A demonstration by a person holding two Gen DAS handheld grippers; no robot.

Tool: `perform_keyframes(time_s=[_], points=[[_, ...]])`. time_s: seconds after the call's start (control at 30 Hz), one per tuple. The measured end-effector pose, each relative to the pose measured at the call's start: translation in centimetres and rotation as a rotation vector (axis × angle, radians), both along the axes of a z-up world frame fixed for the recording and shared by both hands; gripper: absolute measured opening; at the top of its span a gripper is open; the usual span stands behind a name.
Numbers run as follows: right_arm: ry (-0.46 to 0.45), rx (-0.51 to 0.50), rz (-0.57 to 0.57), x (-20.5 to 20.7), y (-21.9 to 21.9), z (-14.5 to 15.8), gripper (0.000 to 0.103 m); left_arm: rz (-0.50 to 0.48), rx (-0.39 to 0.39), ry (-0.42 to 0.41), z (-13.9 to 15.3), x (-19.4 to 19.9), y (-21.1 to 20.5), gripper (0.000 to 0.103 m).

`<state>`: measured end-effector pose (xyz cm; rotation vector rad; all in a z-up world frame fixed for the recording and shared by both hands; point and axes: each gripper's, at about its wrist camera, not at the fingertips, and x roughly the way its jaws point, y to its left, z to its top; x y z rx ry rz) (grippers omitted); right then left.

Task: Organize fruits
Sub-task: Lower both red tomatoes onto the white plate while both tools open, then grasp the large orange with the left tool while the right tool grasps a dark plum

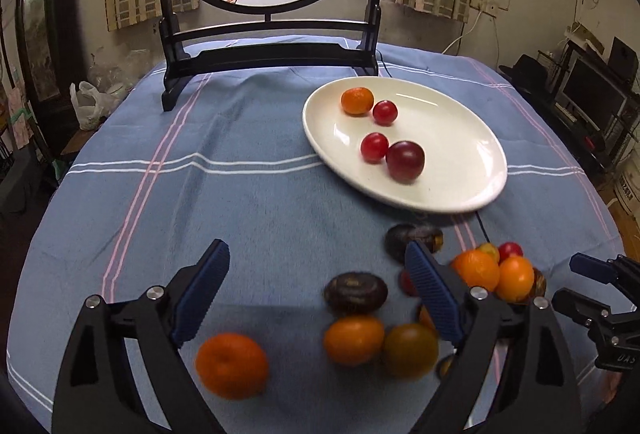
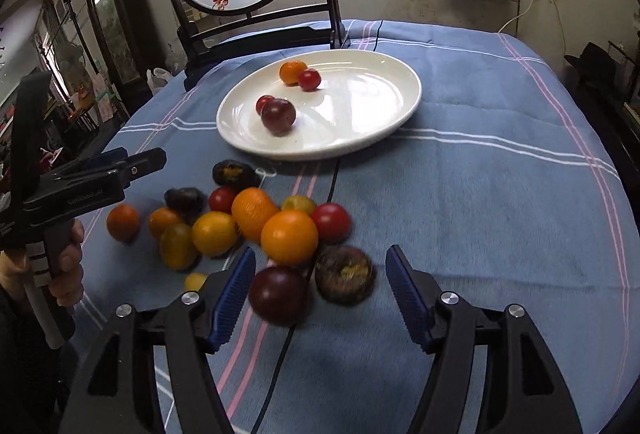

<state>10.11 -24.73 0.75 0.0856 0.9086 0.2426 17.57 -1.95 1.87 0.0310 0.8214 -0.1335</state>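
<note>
Fruit pile (image 2: pixel 248 230) on the blue cloth (image 2: pixel 460 194), near side of the plate (image 2: pixel 360 138): I count oranges, yellow, red and dark tomatoes, all small, glossy and motion-blurred; several sit behind my fingers and can't be made out. Plate holds one orange (image 1: pixel 357 100), two red tomatoes, one dark plum (image 1: pixel 405 161). My left gripper (image 1: pixel 316 274) gapes wide, empty, above the pile; right gripper (image 2: pixel 320 274) likewise wide, straddling two dark fruits.
</note>
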Motion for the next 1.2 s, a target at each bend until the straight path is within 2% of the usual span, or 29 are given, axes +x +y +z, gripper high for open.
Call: perform_keyframes(time_s=[0.13,0.27,0.4,0.53,0.63,0.73,0.77,0.83,1.1,1.17,1.2], points=[[0.037,-0.014,0.024,-2.4,1.4,-1.5,0.068,-0.007,0.031,-0.011,-0.8,-3.3,1.2,0.090],[0.078,-0.008,0.025,-2.7,2.4,-2.8,0.068,0.010,0.030,-0.012,-1.5,-5.7,2.6,0.090],[0.111,-0.018,0.002,-2.0,3.6,-4.1,0.069,0.022,0.024,0.024,-2.5,-6.6,3.9,0.090],[0.092,-0.052,-0.024,-0.9,4.5,-4.2,0.067,0.023,0.032,0.050,-3.4,-6.9,4.6,0.090],[0.088,-0.034,-0.073,-0.1,4.2,-4.3,0.062,0.026,0.027,0.064,-3.7,-6.6,5.2,0.090],[0.073,-0.054,-0.096,0.0,4.0,-4.3,0.044,0.016,0.038,0.081,-4.0,-6.0,5.2,0.090],[0.069,-0.031,-0.089,-0.1,3.8,-4.3,0.040,0.015,0.047,0.083,-4.1,-5.8,5.2,0.090],[0.077,-0.014,-0.090,-0.2,3.5,-4.3,0.040,0.013,0.052,0.086,-4.2,-5.4,5.1,0.089],[0.066,0.023,-0.071,-1.9,2.3,-3.7,0.040,0.014,0.071,0.126,-4.9,-3.8,4.7,0.068],[0.058,0.035,-0.066,-2.4,2.0,-3.5,0.040,0.009,0.053,0.157,-5.4,-3.3,4.8,0.051],[0.053,0.042,-0.063,-2.6,1.8,-3.3,0.040,0.013,0.046,0.157,-5.4,-3.2,4.9,0.048]])
